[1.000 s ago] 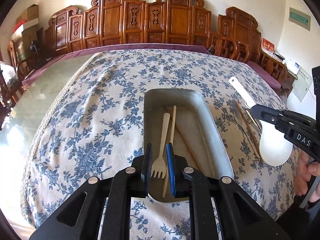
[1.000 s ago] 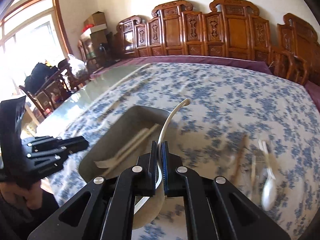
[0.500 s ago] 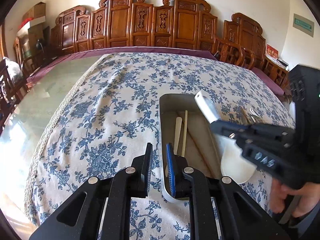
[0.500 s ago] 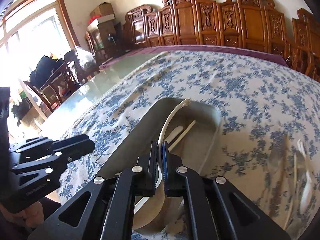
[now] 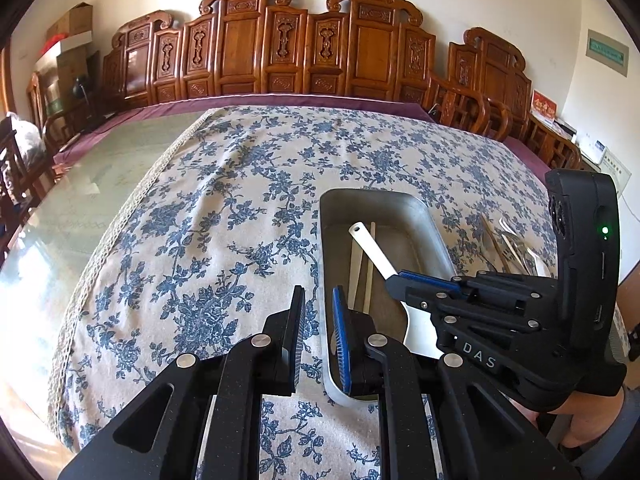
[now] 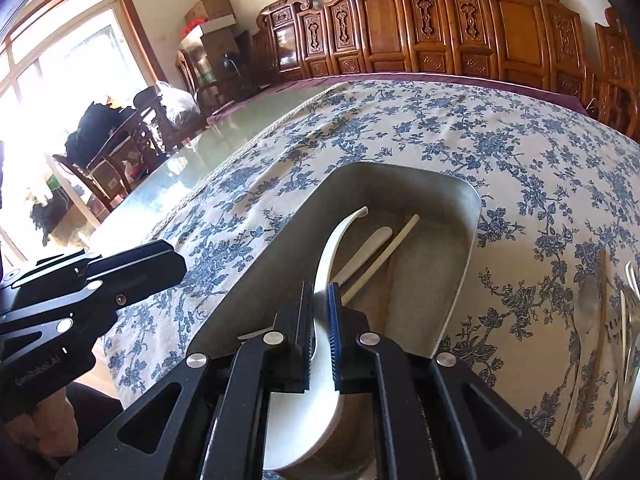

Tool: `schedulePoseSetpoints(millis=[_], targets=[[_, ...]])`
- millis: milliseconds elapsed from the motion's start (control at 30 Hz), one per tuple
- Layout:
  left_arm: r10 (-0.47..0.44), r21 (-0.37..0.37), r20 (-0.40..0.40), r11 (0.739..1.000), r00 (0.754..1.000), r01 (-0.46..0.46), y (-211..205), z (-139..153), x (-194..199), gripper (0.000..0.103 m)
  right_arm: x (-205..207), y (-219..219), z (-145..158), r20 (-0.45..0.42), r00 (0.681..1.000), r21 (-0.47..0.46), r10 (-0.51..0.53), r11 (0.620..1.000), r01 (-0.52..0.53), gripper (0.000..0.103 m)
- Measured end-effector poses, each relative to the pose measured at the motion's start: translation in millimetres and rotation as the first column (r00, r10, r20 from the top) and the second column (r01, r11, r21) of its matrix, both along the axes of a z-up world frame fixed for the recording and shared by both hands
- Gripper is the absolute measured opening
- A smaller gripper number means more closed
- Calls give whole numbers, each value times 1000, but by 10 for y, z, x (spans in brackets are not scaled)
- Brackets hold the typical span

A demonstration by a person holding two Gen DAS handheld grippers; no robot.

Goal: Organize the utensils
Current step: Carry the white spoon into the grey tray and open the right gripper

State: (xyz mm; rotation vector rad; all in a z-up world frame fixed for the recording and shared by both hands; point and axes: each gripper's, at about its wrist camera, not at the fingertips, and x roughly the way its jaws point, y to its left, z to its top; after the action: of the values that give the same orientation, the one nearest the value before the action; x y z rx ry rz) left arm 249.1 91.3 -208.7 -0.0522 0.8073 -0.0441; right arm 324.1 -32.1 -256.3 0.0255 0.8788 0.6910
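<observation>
We find the right gripper [image 6: 319, 312] easing open around the white spoon [image 6: 332, 240] lying inside the metal tray [image 6: 460, 280]. Left gripper [image 5: 318, 320] straddles the tray's near-left rim, grasping nothing. Open desk [image 5: 200, 220] lies leftward.

Carved wooden chairs [image 5: 248, 44] line the wall beyond a floral tablecloth [image 5: 224, 208]; cardboard boxes [image 6: 208, 12], seemingly stacked.

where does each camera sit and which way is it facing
Left wrist: on the left gripper, angled down past the grey metal tray; right gripper and a hand show.
Right wrist: on the right gripper, jaws opening around the white plastic rice paddle, over the tray; left gripper shows.
Shared: tray, paddle, blue floral tablecloth.
</observation>
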Motion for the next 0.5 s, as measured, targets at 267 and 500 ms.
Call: schedulePoseSetpoints(millis=[267,500], targets=[[-9,1,5,1000,1000,9,-79,-1,6,13,37,-143,11,-10,1000,20,13,1000,-13,10],[-16,-1,0,1000,1000,16,-140,-12,13,13,-18,-350,151,33,999,10,-9,1000,8,10]])
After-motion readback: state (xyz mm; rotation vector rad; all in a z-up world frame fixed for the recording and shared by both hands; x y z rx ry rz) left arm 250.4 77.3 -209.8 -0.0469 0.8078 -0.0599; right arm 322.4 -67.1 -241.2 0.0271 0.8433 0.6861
